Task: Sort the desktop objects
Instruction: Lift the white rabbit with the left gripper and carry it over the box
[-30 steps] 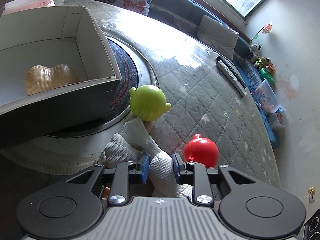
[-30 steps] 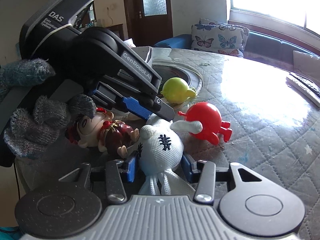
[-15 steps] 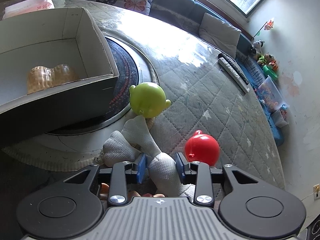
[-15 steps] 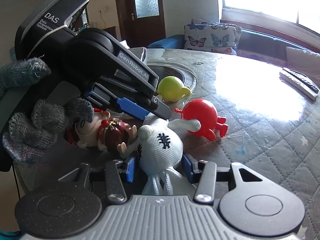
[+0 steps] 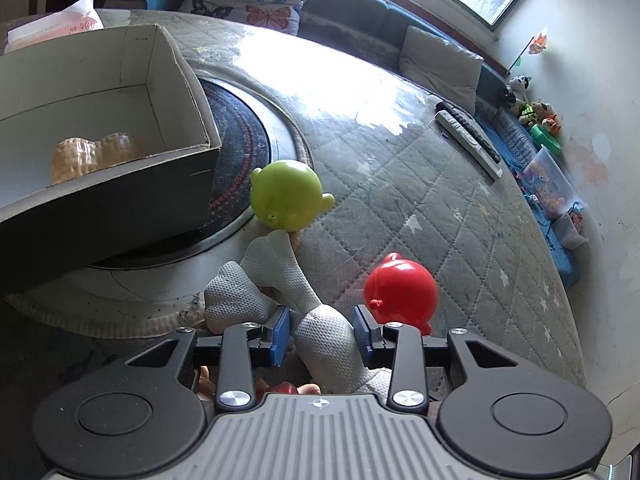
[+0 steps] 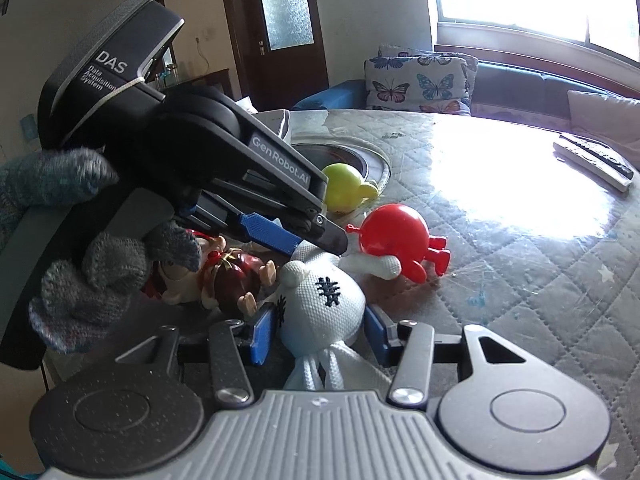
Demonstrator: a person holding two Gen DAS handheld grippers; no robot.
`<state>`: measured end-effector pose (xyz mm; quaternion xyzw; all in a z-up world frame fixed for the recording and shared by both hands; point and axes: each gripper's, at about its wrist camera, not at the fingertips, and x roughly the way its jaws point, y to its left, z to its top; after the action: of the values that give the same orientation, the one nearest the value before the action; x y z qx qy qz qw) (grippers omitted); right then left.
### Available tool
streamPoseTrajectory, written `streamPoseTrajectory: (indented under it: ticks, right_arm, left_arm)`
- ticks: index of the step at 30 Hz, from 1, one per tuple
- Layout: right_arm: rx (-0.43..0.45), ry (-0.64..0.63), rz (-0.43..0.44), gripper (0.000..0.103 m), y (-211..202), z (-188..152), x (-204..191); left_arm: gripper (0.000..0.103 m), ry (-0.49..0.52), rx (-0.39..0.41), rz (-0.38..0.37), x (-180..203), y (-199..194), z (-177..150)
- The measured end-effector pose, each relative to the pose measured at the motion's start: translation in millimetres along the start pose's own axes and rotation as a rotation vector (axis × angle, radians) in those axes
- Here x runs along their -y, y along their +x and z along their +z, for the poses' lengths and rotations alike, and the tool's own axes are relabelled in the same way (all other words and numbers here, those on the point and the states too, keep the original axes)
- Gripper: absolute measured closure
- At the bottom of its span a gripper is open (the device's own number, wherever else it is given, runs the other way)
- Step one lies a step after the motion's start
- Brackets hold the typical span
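Note:
A white knitted doll [image 6: 324,312] lies on the quilted table. My right gripper [image 6: 320,330] is shut on its head. My left gripper [image 5: 322,330] straddles the doll's body [image 5: 324,332] with small gaps at both pads, so it is open. It also shows from the side in the right wrist view [image 6: 304,236]. A green round toy [image 5: 286,194] sits just beyond the doll's legs, a red round toy [image 5: 400,290] to the right. A small figurine in a red dress [image 6: 224,276] lies left of the doll. A grey cardboard box [image 5: 120,184] holds a tan peanut-shaped toy [image 5: 86,154].
Two remote controls [image 5: 468,138] lie at the far right of the table. A round dark inset [image 5: 240,148] sits under the box. A tissue pack [image 5: 56,26] stands behind the box. A sofa with cushions [image 5: 436,60] runs behind the table.
My left gripper's jaws have widened around the doll's body. The doll's legs have settled lower toward the table. The right gripper keeps its hold on the head.

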<state>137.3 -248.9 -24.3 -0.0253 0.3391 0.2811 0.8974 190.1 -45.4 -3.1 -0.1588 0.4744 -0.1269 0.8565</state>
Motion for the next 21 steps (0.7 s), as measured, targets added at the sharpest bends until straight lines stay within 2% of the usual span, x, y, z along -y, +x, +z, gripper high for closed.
streamPoseTrajectory:
  ticks: [8,12,21]
  right_arm:
    - [0.005,-0.006,0.0,0.057,-4,-3,-1]
    - [0.021,-0.032,0.001,0.057,-9,3,-8]
    - [0.098,-0.186,0.017,0.057,-12,41,-38]
  left_arm:
    - [0.073,-0.022,0.023,-0.041,-5,-10,-5]
    - [0.074,-0.048,0.048,-0.067,-11,-24,-5]
    - [0.074,-0.12,0.182,-0.127,-36,-75,18]
